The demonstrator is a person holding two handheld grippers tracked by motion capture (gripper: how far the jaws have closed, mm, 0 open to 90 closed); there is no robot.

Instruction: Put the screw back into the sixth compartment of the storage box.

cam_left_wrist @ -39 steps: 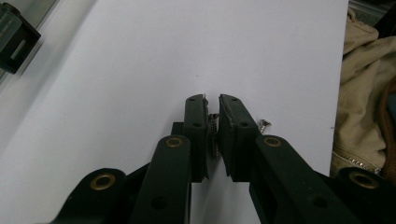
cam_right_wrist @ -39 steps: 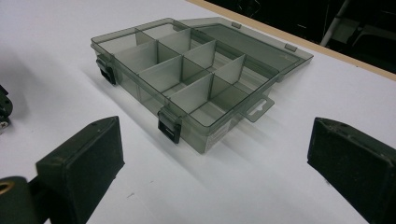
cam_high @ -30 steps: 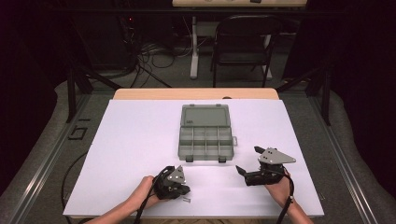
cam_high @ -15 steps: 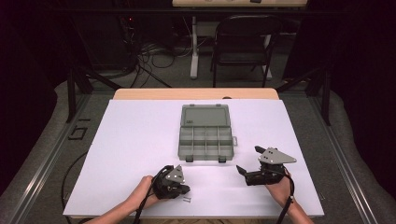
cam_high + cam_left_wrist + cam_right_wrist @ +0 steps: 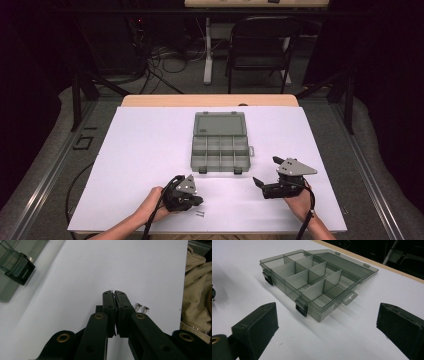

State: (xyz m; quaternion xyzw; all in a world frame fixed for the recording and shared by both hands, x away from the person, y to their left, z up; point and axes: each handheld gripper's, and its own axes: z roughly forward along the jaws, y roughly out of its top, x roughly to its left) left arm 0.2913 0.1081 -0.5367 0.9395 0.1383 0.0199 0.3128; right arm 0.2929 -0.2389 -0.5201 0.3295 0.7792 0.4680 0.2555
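So, the left hand-held gripper sits low in the high view, left of centre, with its jaws pressed together; in the left gripper view a thin sliver of pale metal shows between the pads near their tips, probably a screw pinched there, though too little shows to be sure. Two loose screws lie side by side on the white table just right of those jaws, heads toward the top of the frame; in the high view they are the tiny specks just below the gripper. The right hand-held gripper sits lower right in the high view, jaws wide apart and empty, aimed at the organizer box at frame centre. The box is smoky clear plastic, lid folded flat open behind it, its divided compartments apparently empty, two dark latches on the front edge. Handling guess: the screws are small, light, stiff and slick, likely to roll or flip out of a pinch, so grab across the shank just under the head, pads squared up, and press down a little since they lie flat on the table. The box is light, thin-walled and may slide if bumped; brace it by a side wall or front rim, not the dividers.
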